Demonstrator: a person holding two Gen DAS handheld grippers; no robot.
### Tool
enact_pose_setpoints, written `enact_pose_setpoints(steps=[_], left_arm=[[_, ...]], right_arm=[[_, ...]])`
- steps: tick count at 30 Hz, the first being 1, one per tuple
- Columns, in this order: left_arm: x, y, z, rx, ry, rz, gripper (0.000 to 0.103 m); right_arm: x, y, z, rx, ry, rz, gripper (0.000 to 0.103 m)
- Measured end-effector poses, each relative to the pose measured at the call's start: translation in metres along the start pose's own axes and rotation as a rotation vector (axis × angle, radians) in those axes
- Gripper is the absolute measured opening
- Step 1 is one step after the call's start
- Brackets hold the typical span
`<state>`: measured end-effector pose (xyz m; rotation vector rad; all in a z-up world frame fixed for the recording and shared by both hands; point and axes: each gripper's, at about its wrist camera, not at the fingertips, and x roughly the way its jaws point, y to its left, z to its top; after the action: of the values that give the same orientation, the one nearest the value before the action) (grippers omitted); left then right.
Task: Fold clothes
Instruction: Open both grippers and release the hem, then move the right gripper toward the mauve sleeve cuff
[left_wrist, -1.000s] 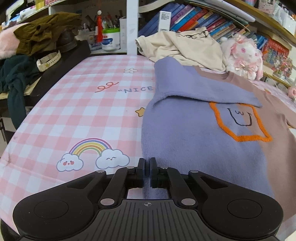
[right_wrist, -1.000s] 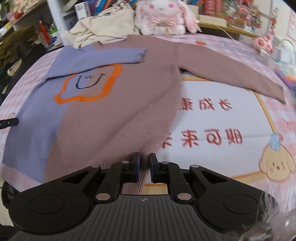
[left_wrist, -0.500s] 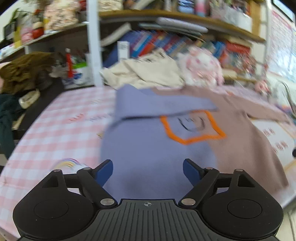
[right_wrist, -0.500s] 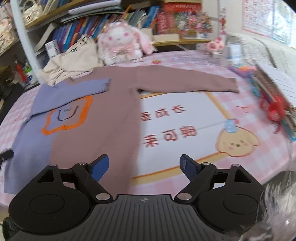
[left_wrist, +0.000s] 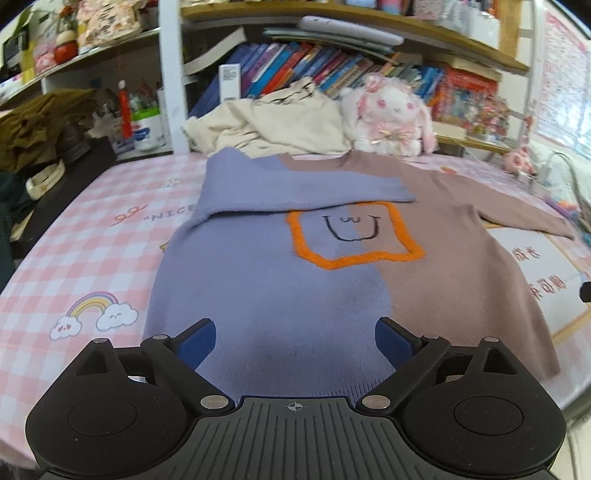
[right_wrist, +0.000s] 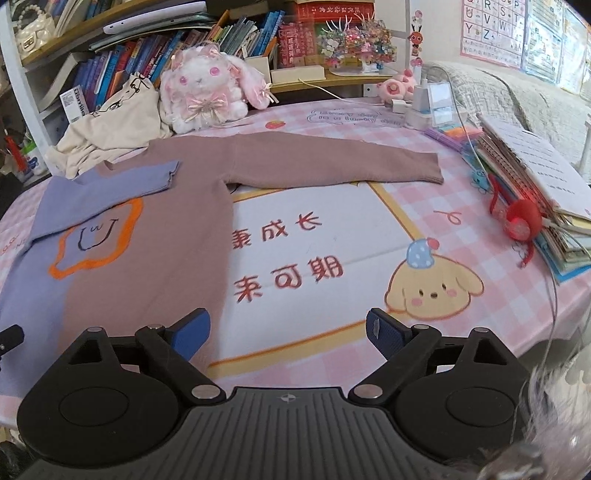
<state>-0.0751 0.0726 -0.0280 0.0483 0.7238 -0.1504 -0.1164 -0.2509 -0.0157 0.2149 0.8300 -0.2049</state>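
The half-lilac, half-mauve knitted sweater (left_wrist: 295, 280) lies flat on the pink checked tablecloth (left_wrist: 92, 251), lilac sleeve (left_wrist: 295, 184) folded across its chest, mauve sleeve (right_wrist: 332, 162) outstretched. We hold the left tongs (left_wrist: 295, 338) and right tongs (right_wrist: 288, 330) spread, empty, near its hem. Seemingly mid-fold; the mauve sleeve wants folding inward.

Open tablecloth (right_wrist: 314, 206) lies clear right of the sweater (right_wrist: 155, 236). Stacked books (right_wrist: 535, 184) crowd the right edge; a plush rabbit (right_wrist: 207, 92) and cream garment (right_wrist: 110, 129) block the far side.
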Motion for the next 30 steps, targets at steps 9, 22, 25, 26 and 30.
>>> enact_pose_setpoints(steps=[9,22,25,26,30], left_arm=[[0.014,-0.056,0.01,-0.067,0.032,0.17,0.095],[0.017,-0.131,0.002,-0.272,0.048,0.381,0.095],[0.012,-0.14,0.003,-0.257,0.045,0.429,0.095],[0.011,-0.141,0.004,-0.261,0.042,0.429,0.095],[0.007,-0.147,0.008,-0.256,0.026,0.443,0.095]], right_arm=[[0.049,-0.078,0.055,-0.009,0.009,0.069,0.092],[0.119,-0.185,0.125,-0.029,0.054,0.112,0.076],[0.13,-0.198,0.135,-0.014,0.065,0.105,0.075],[0.133,-0.201,0.139,-0.005,0.068,0.105,0.075],[0.141,-0.209,0.149,0.02,0.075,0.117,0.075]])
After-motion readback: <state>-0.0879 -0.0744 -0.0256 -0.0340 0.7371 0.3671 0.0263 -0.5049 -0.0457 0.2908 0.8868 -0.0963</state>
